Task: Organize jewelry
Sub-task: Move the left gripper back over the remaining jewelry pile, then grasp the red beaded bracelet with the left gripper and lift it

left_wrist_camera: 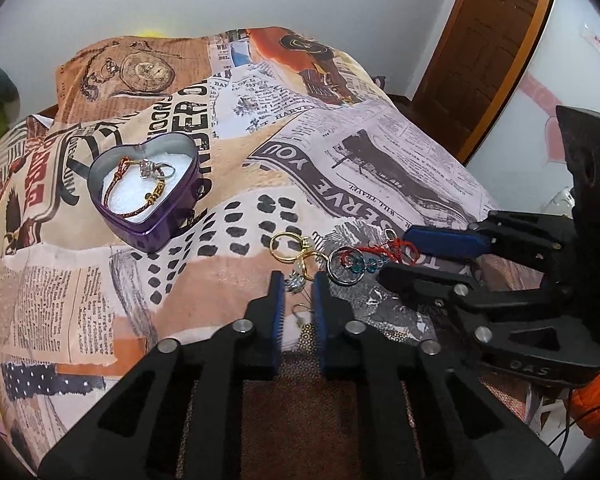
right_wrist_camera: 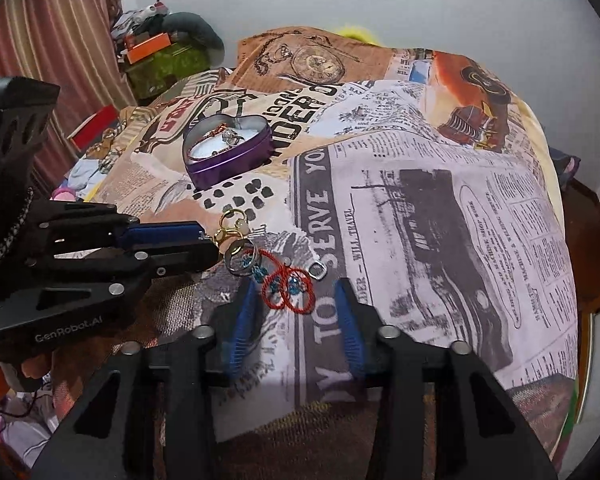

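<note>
Toward the far left of the newspaper-print cloth (left_wrist_camera: 380,168), we see a purple heart-shaped tin (left_wrist_camera: 148,236) standing open. A red-and-gold cord bracelet (left_wrist_camera: 114,184) and a silver ring (left_wrist_camera: 156,169) already lie on its white padding.

Nearer the cloth's front edge and well apart from the tin, the loose jewelry lies in a short row. Two linked gold rings (left_wrist_camera: 284,242) come first.

Just in front of them is the left gripper (left_wrist_camera: 298,280). Its blue pads are drawn to a narrow gap around a small silver charm (left_wrist_camera: 294,284). We cannot tell whether the pads press on the charm or only flank it. A thin wire hook (left_wrist_camera: 300,310) shows farther back in the same gap.

To the right, a plain silver ring (left_wrist_camera: 342,268) touches the gold pair. Next come red thread earrings (right_wrist_camera: 288,292) with blue beads inside their loops. A small square silver piece (right_wrist_camera: 318,270) lies just beside them.

From the right comes the right gripper (right_wrist_camera: 296,312), angled down at the cloth. Its jaws stand apart and hold nothing, and the red loops lie just ahead of its fingertips (right_wrist_camera: 342,288) without touching either pad.

From the right wrist view, the left gripper (right_wrist_camera: 210,240) sits just beside the gold rings, its fingers nearly together.
</note>
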